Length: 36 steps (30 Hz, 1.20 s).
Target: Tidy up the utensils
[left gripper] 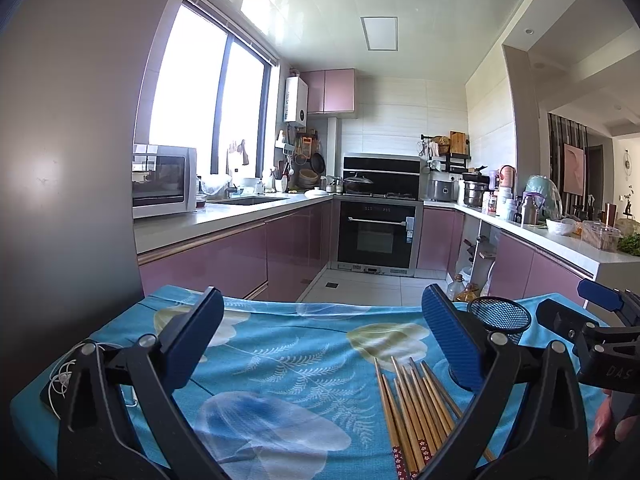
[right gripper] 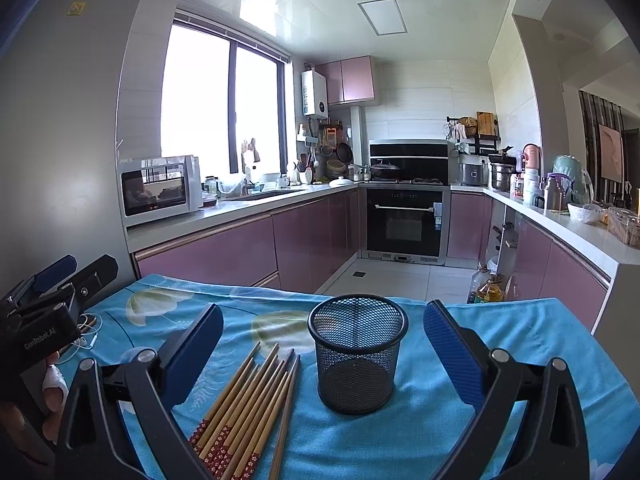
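Slim bamboo chopsticks [right gripper: 248, 408] lie beside a round black mesh cup [right gripper: 357, 354]; both grippers' jaws spread wide, empty.

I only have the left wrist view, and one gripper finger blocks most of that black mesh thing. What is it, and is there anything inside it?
Observer: It is a black mesh cup, standing upright on the blue floral cloth, with nothing inside.
Operator: Where are the chopsticks relative to it?
Observer: The chopsticks lie flat just left of the cup, apart from it, tips pointing away from the camera.
Operator: Is the right gripper holding anything?
Observer: No. The right gripper has its jaws wide open, with the cup standing between them, untouched.
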Each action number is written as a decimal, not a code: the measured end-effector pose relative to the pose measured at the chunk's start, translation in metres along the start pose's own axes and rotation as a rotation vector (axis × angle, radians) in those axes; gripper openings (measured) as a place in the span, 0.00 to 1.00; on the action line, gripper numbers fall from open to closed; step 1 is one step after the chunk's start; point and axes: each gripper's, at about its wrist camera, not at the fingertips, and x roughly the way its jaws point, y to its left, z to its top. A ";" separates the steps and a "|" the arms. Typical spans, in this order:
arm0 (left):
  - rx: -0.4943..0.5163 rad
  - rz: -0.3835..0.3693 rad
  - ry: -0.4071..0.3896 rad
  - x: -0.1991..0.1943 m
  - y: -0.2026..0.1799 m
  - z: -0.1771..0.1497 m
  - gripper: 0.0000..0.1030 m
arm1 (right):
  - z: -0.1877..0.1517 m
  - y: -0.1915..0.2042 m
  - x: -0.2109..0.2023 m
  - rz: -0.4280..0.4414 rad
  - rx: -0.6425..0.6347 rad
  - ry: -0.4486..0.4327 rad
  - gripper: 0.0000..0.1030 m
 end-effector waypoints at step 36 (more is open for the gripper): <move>-0.002 0.001 -0.001 0.000 0.001 -0.001 0.95 | -0.002 0.003 0.000 -0.005 -0.001 -0.005 0.94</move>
